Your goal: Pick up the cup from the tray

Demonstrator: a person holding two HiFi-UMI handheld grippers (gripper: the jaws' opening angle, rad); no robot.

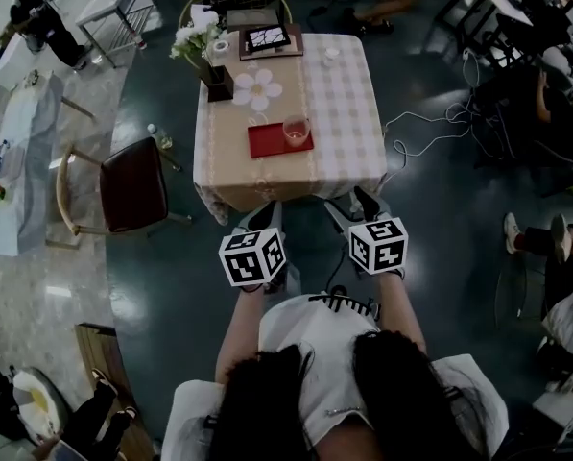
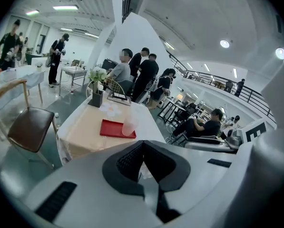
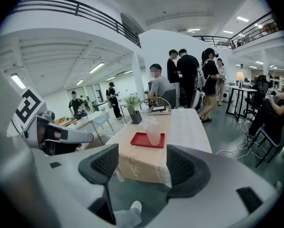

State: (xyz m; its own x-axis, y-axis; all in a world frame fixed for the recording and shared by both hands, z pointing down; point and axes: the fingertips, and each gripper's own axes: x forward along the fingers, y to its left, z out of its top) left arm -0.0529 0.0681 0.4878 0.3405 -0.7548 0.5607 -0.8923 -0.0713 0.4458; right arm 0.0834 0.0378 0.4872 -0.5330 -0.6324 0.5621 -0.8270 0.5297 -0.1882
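A clear cup [image 1: 296, 131] stands on the right end of a red tray [image 1: 273, 142], near the front of a table with a checked cloth [image 1: 348, 94]. Both grippers are held low, short of the table's front edge and apart from the cup. My left gripper [image 1: 262, 221] has its jaws together with nothing between them; in its own view the cup [image 2: 129, 126] and tray [image 2: 112, 128] lie ahead, above the left gripper [image 2: 142, 159]. My right gripper [image 3: 142, 164] stands open and empty, with the cup [image 3: 153, 133] and tray [image 3: 142, 140] straight ahead beyond its jaws.
A dark vase of white flowers [image 1: 204, 56], a flower-shaped mat [image 1: 257, 89] and a tablet [image 1: 267, 38] sit further back on the table. A brown chair [image 1: 125, 188] stands at the table's left. Cables [image 1: 430, 128] trail on the floor to the right. Several people stand behind the table.
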